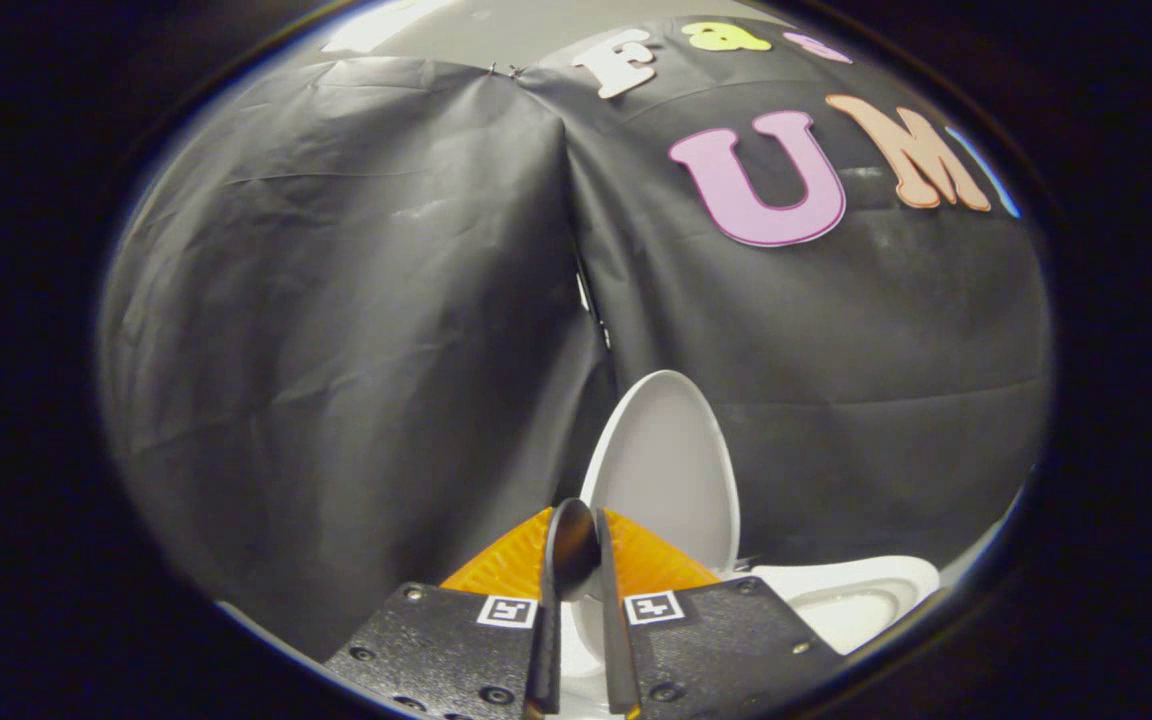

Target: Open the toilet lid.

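Gripper fingers stand nearly together, clamping nothing we can confirm. Just beyond them we find the lid raised upright against the cloth wall, bowl exposed. Risk, in our judgement: withdrawing carelessly could nudge the lid and let it fall shut.

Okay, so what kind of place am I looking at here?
Likely a mock bathroom set up in a booth. A white toilet lid stands raised, its bowl open below, and black cloth hangs as the wall behind. The gripper has its fingers nearly closed, just before the lid.
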`<state>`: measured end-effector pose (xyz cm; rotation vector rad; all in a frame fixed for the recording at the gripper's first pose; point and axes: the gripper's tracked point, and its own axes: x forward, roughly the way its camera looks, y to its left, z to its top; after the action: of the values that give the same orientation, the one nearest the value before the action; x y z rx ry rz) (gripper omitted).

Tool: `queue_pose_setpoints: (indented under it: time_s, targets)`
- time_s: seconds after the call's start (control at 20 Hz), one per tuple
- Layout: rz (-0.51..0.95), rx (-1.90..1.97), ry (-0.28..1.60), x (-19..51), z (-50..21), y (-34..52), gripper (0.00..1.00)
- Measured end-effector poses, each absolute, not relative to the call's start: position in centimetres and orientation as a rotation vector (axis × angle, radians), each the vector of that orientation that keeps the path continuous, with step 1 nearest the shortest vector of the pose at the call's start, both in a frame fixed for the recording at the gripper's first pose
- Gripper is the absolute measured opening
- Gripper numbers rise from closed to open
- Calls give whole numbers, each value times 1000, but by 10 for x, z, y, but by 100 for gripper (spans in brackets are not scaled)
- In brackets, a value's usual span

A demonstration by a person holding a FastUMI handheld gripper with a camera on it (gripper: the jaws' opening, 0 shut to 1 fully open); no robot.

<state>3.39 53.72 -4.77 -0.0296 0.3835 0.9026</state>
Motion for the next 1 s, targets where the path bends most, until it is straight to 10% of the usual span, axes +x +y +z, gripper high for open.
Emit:
queue_pose_setpoints:
  time_s: [0.35, 1.0]
  targets:
    - [980, -59, 408, 26, -61, 560, 19]
    - [980, -22, 217, 15, -3, 538, 81]
